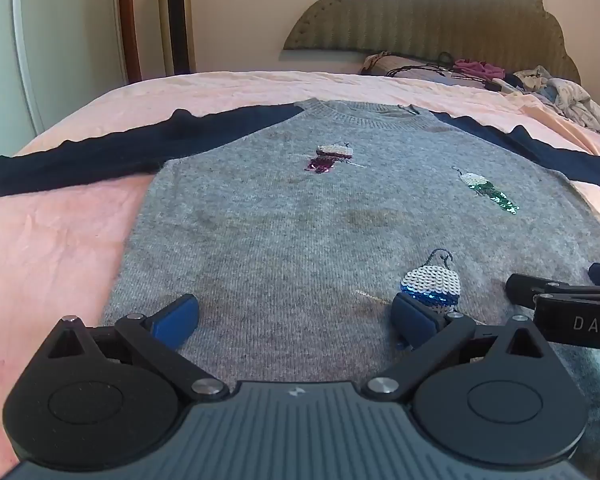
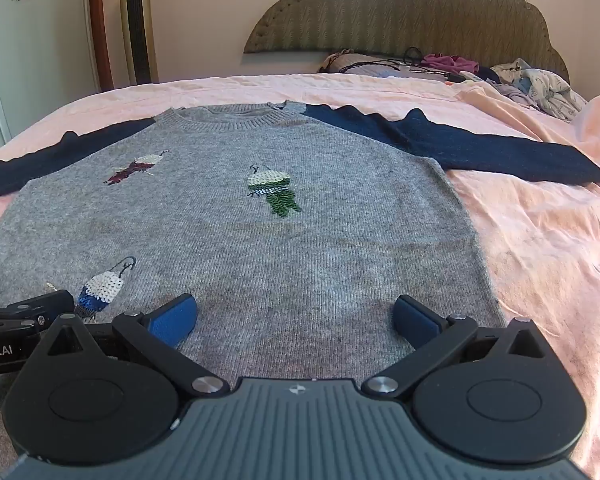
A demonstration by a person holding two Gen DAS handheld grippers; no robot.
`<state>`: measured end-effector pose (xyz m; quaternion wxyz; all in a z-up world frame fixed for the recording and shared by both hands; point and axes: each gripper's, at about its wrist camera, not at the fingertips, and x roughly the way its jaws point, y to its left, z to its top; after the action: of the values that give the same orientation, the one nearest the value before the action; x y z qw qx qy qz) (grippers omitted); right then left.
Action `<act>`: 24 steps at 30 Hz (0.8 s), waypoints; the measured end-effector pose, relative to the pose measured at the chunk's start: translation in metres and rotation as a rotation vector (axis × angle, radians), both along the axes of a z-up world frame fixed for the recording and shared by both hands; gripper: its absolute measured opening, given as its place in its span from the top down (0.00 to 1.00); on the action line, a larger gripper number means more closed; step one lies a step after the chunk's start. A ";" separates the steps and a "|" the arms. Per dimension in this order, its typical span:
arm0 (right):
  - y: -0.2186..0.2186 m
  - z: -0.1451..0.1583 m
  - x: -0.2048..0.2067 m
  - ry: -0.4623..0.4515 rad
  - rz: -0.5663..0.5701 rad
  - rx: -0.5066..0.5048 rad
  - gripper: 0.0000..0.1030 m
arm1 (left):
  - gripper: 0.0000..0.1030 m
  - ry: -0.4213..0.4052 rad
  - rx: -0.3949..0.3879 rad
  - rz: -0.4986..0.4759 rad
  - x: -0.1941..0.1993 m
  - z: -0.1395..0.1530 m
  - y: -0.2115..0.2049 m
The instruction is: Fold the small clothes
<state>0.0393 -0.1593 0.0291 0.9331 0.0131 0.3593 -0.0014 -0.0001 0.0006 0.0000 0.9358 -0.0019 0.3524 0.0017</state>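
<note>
While both claws gape, the sweater (image 1: 284,232) lies flat beneath them.

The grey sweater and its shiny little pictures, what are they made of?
The grey sweater looks like soft knitted wool or a wool-like yarn: fine knit rows show, with a ribbed collar and a slightly fuzzy, matte surface. The shiny pictures, such as the green one, seem to be small sewn-on sequins, probably plastic: overlapping round scales that glint.
</note>
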 end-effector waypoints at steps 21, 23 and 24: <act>0.000 0.001 -0.001 -0.001 0.000 0.000 0.00 | 0.00 -0.005 0.008 0.008 0.001 0.000 -0.001; 0.000 0.001 -0.001 -0.001 0.000 0.000 0.00 | 0.00 -0.005 0.008 0.008 0.001 0.000 -0.001; 0.000 0.001 -0.001 -0.001 0.000 -0.001 0.00 | 0.00 -0.005 0.008 0.008 0.001 0.000 -0.001</act>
<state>0.0386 -0.1591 0.0297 0.9334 0.0128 0.3587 -0.0015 0.0009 -0.0003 0.0003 0.9366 0.0004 0.3502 0.0069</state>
